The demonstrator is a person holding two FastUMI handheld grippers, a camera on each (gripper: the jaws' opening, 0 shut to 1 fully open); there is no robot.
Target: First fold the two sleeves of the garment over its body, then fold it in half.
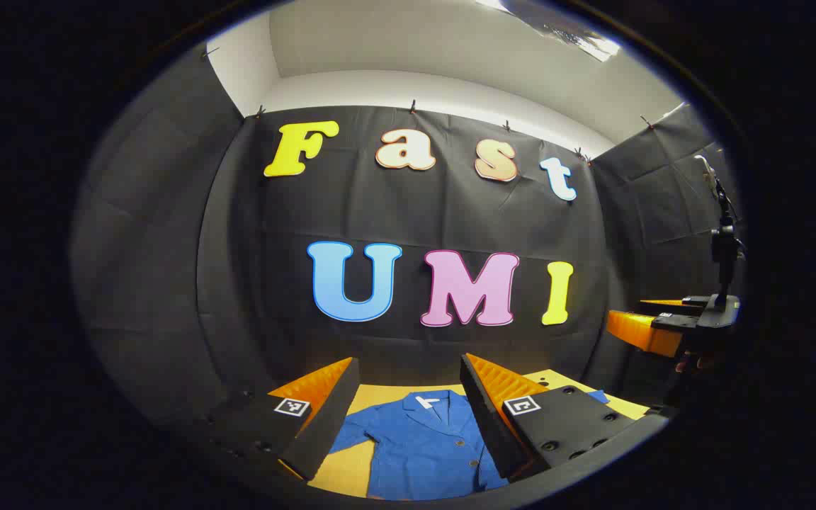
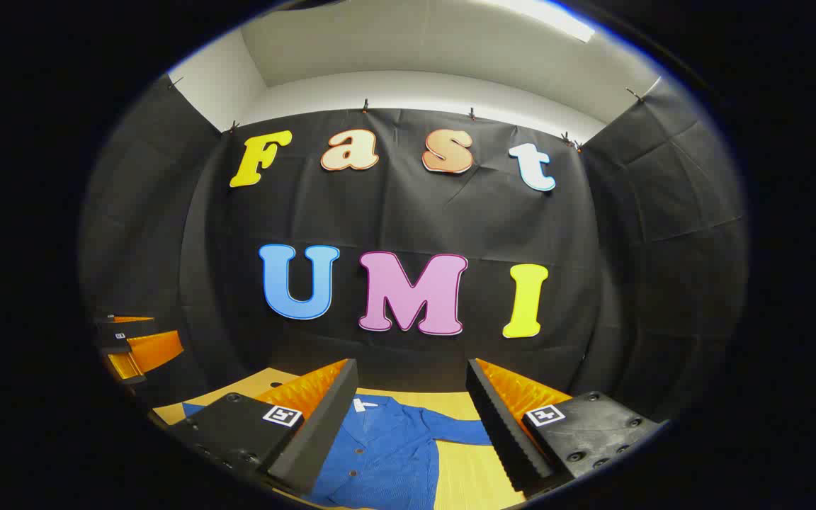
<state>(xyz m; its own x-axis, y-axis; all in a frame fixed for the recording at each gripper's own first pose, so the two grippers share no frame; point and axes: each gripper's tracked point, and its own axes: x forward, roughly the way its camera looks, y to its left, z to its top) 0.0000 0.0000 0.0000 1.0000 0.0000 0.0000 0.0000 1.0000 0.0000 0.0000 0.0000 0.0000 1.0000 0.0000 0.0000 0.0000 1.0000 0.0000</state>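
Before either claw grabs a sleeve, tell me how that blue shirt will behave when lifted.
The blue shirt lies flat and thin on the table, so it likely droops limply. It probably weighs little. Its sleeve lies loosely spread, so it may slide and bunch.

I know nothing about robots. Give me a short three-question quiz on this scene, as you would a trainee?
1. True or false: the left hand-held gripper is shut on the blue garment.
2. What does the garment lie on? A) wooden table B) floor C) chair
3. Fill in: the right hand-held gripper stands ____, above the garment.

Key: 1 false, both grippers are open and hold nothing; 2 A, the wooden table; 3 open.
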